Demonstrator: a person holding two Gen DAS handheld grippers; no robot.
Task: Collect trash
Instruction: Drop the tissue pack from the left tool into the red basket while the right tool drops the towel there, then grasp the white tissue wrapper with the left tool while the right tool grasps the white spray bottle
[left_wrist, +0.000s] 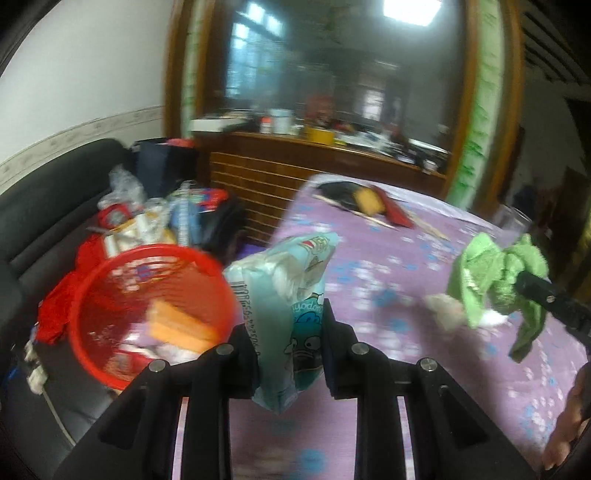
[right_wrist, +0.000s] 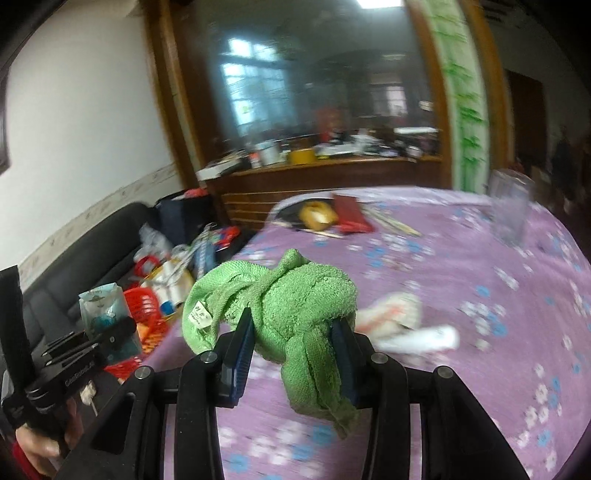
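Note:
My left gripper (left_wrist: 290, 314) is shut on a light-blue snack wrapper (left_wrist: 284, 295) with a cartoon print, held upright above the table edge. Just left of it stands a red plastic basket (left_wrist: 88, 295) holding orange and white scraps. My right gripper (right_wrist: 295, 325) is shut on a bunched green towel (right_wrist: 295, 295), lifted over the purple flowered tablecloth (right_wrist: 480, 295). The towel (left_wrist: 491, 280) and the right gripper's black finger also show at the right of the left wrist view. Crumpled white paper (right_wrist: 399, 314) and a white tube (right_wrist: 424, 339) lie on the cloth behind the towel.
A black sofa (left_wrist: 44, 206) on the left carries a pile of packets and bags. At the table's far end lie a black and red bundle (left_wrist: 369, 203) and chopsticks. A clear glass (right_wrist: 511, 210) stands far right. A wooden sideboard with a mirror fills the back.

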